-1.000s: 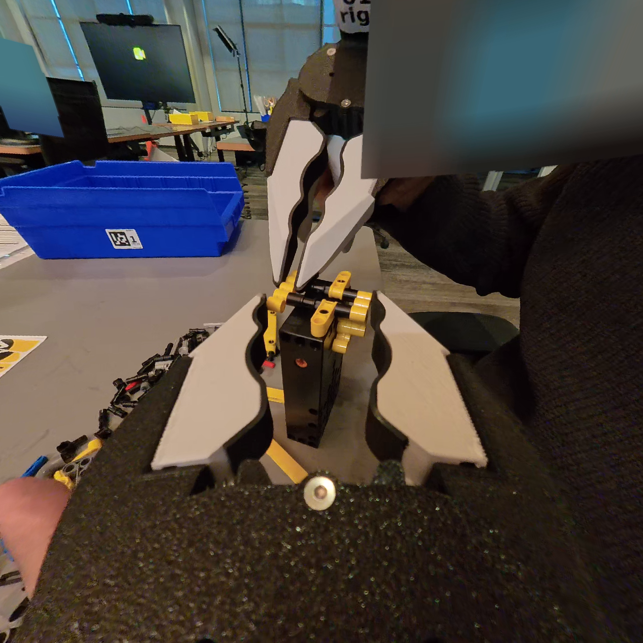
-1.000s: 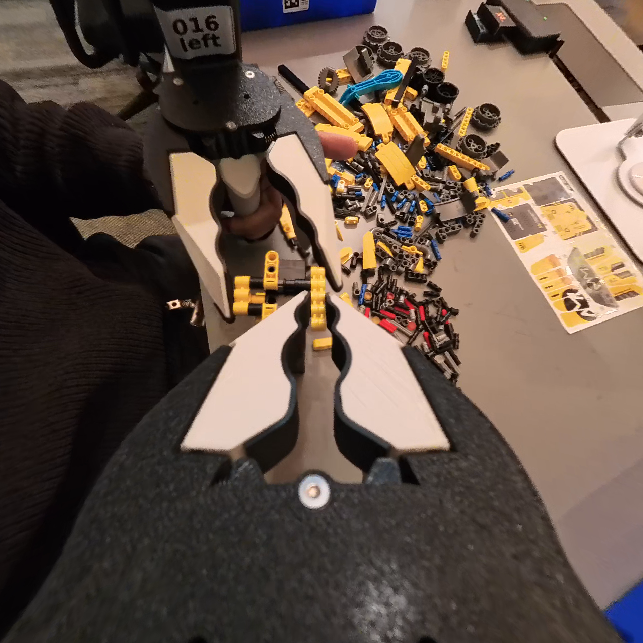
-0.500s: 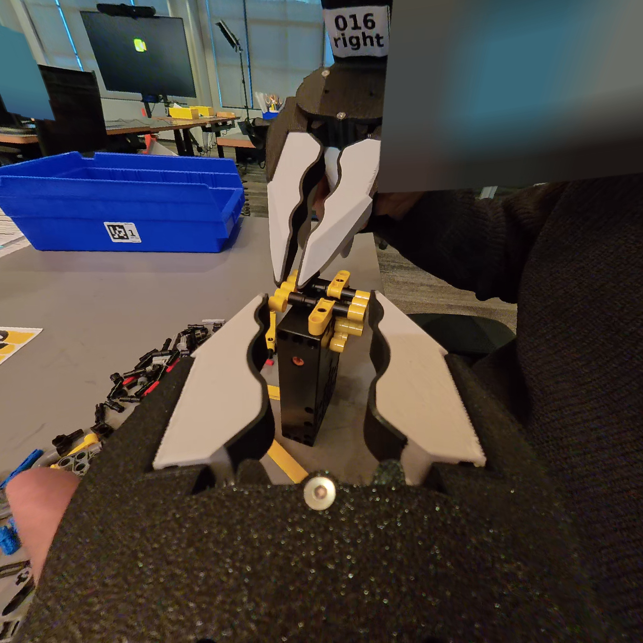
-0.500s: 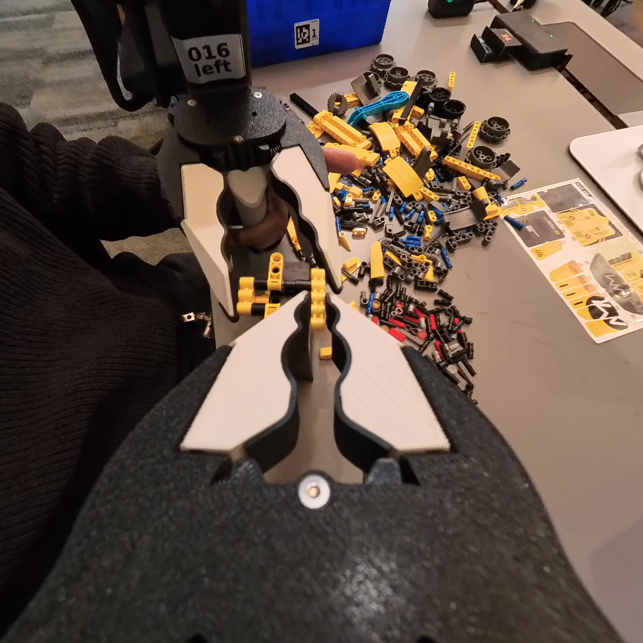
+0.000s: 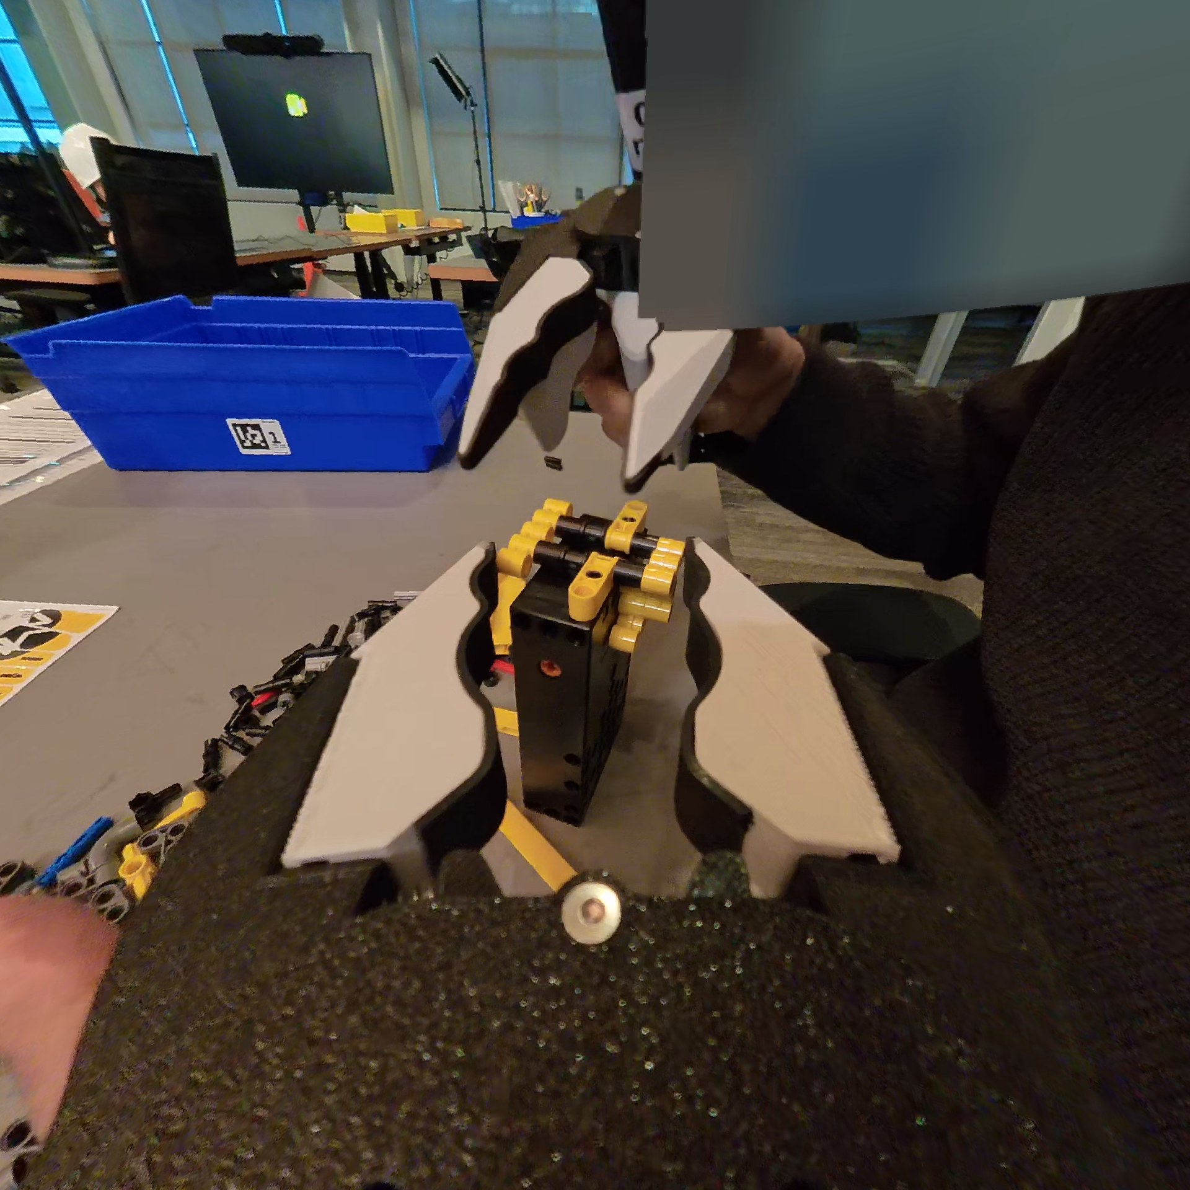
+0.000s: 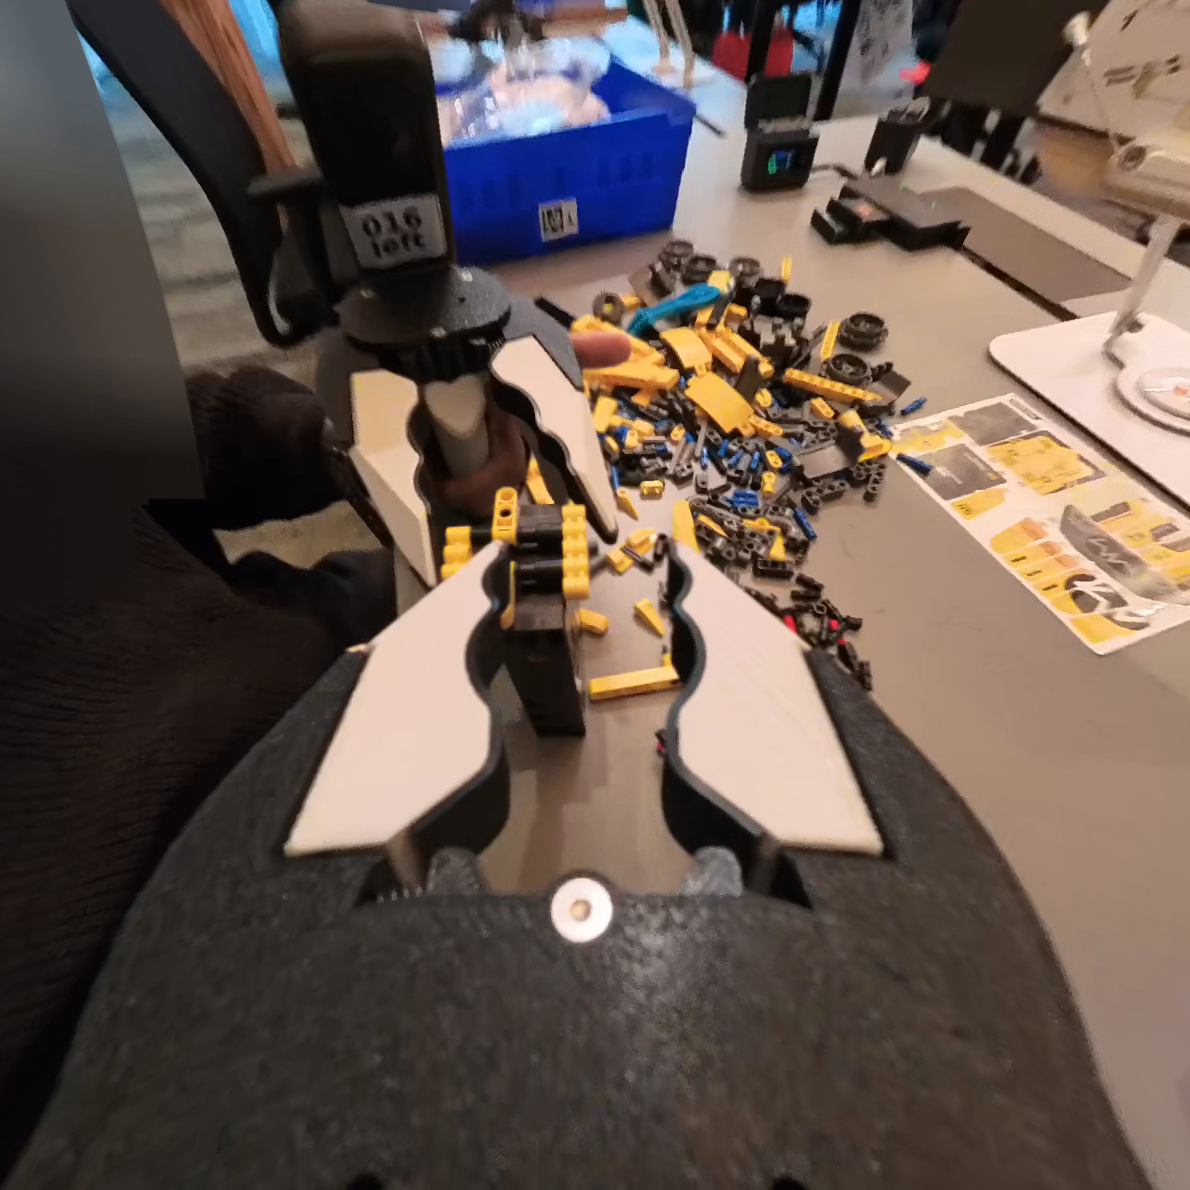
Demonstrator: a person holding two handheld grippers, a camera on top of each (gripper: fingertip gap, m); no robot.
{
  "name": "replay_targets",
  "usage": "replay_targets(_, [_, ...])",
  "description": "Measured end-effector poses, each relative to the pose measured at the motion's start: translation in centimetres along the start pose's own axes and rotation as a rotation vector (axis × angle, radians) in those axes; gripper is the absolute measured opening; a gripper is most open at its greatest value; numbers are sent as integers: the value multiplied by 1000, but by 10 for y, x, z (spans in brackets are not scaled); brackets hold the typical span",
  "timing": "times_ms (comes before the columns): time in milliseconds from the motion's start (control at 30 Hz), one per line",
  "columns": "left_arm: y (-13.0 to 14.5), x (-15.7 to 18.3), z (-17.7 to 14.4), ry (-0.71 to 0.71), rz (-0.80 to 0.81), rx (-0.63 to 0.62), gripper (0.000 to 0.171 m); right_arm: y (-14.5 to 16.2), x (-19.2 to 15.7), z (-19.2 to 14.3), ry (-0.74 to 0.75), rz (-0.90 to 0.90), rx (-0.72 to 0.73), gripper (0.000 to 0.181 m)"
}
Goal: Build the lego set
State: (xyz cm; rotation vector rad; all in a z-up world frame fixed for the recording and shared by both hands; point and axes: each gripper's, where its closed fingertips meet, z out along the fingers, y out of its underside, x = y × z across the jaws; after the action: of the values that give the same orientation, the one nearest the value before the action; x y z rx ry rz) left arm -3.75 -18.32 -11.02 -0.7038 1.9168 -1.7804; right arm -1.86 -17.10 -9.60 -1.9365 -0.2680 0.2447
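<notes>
A black block topped with yellow connectors and black pins (image 5: 560, 695) stands upright on the grey table (image 5: 193, 579). My left gripper (image 5: 586, 554) has its fingertips pressed on the yellow ends at the top of this assembly. My right gripper (image 6: 583, 554) is open and empty, above the assembly (image 6: 544, 676) and clear of it. In the left wrist view the right gripper (image 5: 550, 467) hangs above and behind the yellow connectors with its fingers spread. In the right wrist view the left gripper (image 6: 515, 550) clamps the assembly from the far side.
A pile of yellow, black and blue building pieces (image 6: 740, 412) lies right of the assembly, with loose yellow pieces (image 6: 634, 682) close by. A blue bin (image 5: 257, 373) stands at the back. A printed sheet (image 6: 1043, 515), a white pad (image 6: 1062, 360) and black devices (image 6: 779, 148) lie right. A person's dark sleeve (image 5: 901, 451) borders the table edge. Less than 4 cm separates the two grippers' tips.
My right gripper was shut on a yellow connector atop the assembly; it has let go, opened wide and lifted away. The left gripper has stayed on the assembly.
</notes>
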Motion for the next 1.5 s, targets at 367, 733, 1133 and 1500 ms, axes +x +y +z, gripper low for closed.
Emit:
replay_targets(367, [-7,7,-6,63,-20,52,59,4,-32,0,-123,65,195,69])
replay_targets(733, [-7,5,-11,86,-47,56,59,10,-29,6,-62,18,196,69])
replay_targets(1133, [1,2,-8,75,-41,18,58,9,-21,7,-98,-39,202,54])
replay_targets(1500, [1,0,-9,75,-44,19,51,11,-21,10,-95,-84,222,51])
